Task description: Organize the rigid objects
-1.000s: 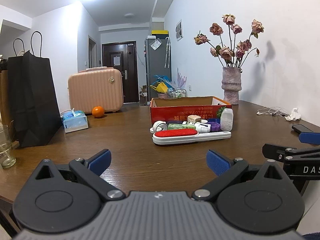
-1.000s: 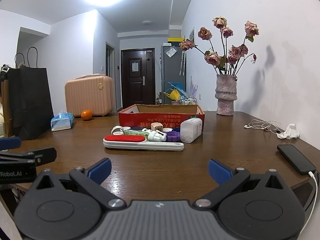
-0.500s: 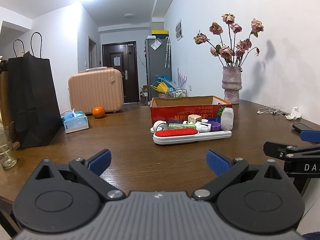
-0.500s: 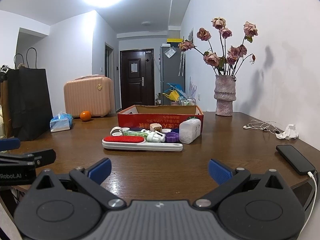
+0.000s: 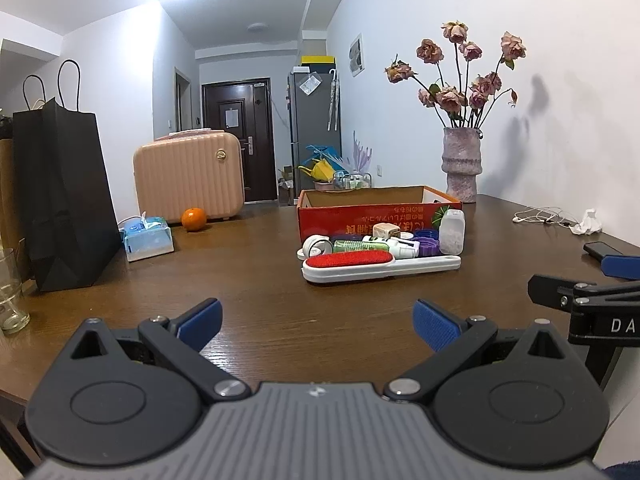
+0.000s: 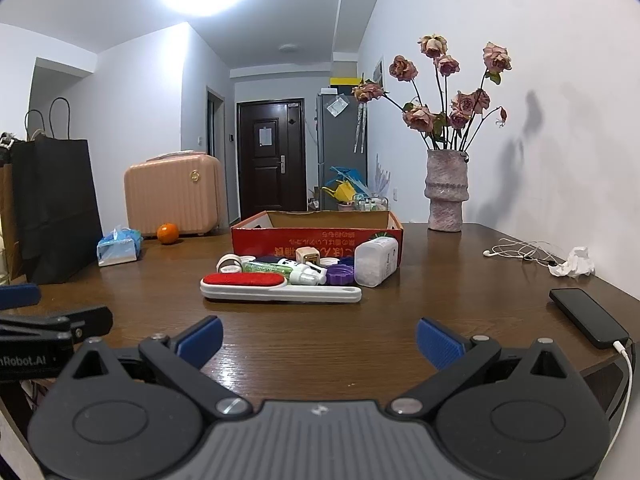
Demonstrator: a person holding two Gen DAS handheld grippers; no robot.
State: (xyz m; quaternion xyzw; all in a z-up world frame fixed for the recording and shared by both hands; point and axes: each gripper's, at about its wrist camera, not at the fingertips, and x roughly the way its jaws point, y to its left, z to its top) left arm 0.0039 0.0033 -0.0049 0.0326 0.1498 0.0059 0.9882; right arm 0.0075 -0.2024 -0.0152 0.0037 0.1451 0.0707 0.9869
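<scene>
Lying crosswise at twelve o'clock from both grippers, the lint brush (image 6: 280, 289) runs three to nine o'clock, red pad leftward, white handle rightward. Behind it, small bottles (image 6: 294, 270) crowd against the red box (image 6: 316, 238) mid-counter (image 6: 320, 340). The left gripper (image 5: 316, 320) and right gripper (image 6: 318, 338) hover with fingers spread wide, empty; the right looks slightly nearer.

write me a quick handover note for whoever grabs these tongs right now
Left tongs: open, empty, held above the near table edge.
Right tongs: open, empty, alongside them.
Items: lint brush, green tube, white bottle, purple lid and tape roll sit clustered on the table, in front of the red cardboard box.
Done: nothing visibly sorted; what the box holds is hidden.
Left: likely move every piece into the box, nearest (lint brush) first.
</scene>
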